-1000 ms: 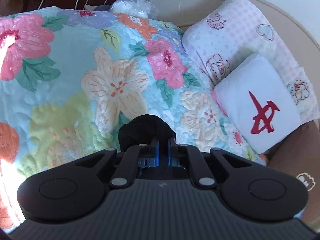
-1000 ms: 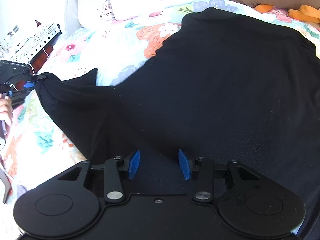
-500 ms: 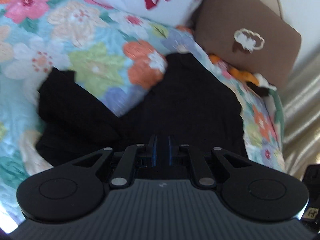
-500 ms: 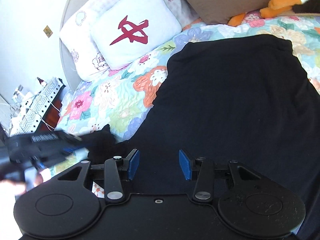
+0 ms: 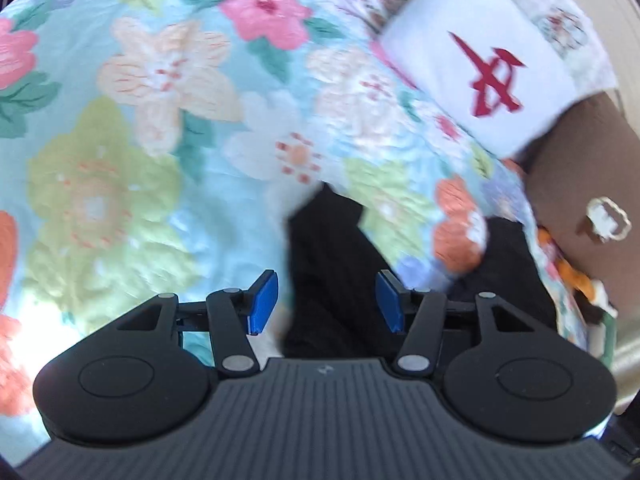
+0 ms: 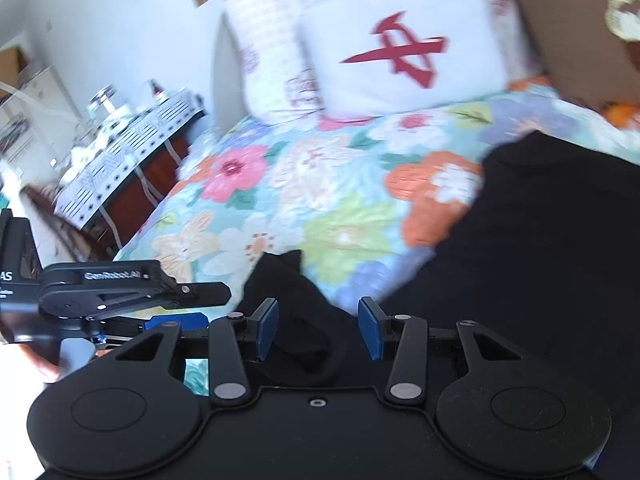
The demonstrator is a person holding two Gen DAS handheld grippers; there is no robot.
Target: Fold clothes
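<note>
The black garment (image 6: 540, 240) lies spread on the floral quilt (image 6: 320, 184), its sleeve (image 5: 328, 248) folded inward. The left gripper (image 5: 326, 300) has just been opening, nothing pinched; the right gripper (image 6: 318, 328) hovers released above the sleeve.

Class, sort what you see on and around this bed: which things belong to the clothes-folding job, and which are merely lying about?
Part of the job:
black garment
left gripper, jaws just opened, pads clear of the cloth
right gripper, open

Lying about:
white cushion with red character
brown cushion
patterned pillow
floral bedspread, which only bears the garment
</note>
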